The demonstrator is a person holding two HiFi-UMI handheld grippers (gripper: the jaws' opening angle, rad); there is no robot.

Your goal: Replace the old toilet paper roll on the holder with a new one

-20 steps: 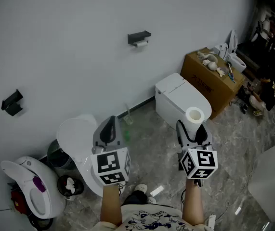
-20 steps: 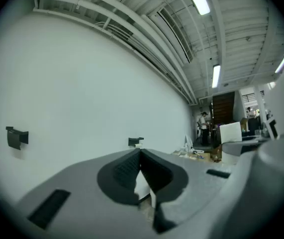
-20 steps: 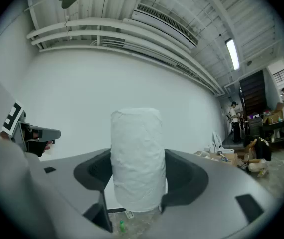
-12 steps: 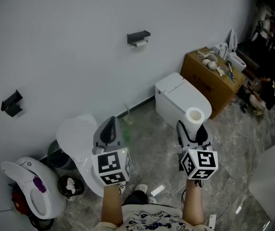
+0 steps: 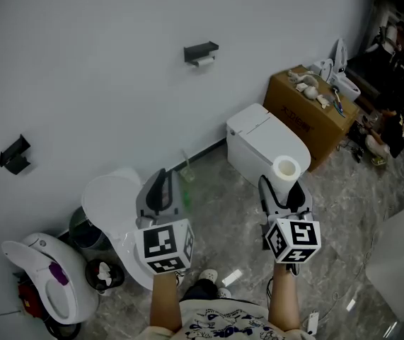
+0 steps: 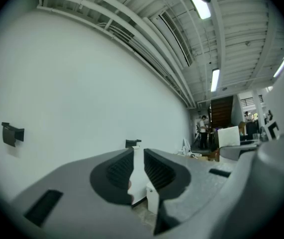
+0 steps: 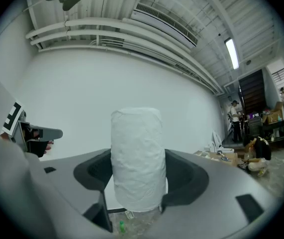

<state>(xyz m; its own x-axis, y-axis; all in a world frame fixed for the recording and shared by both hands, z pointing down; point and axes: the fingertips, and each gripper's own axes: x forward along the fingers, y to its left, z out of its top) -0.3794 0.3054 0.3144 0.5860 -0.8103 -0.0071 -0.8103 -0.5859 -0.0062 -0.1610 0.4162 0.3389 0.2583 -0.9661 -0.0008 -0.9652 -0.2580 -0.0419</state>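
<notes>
Against the right end of the wall, cardboard box (image 5: 308,122) with small pale objects (image 5: 308,85) lying on its top; at lower left, dark round bin (image 5: 105,275) with pale scraps inside. High on the wall, holder (image 5: 202,51) with old roll (image 5: 204,61) beneath, well apart from both grippers. Below, right gripper (image 5: 285,180), jaws wide, clamped on the upright new roll (image 7: 137,153); left gripper (image 6: 138,168), jaws nearly together, empty. Since the earlier frame, grippers and new roll unmoved; head view only slightly shifted

Grey marbled floor (image 5: 223,222).
A white toilet (image 5: 260,139) stands right of centre, a cardboard box (image 5: 297,122) just beside it toward the frame's upper right.
</notes>
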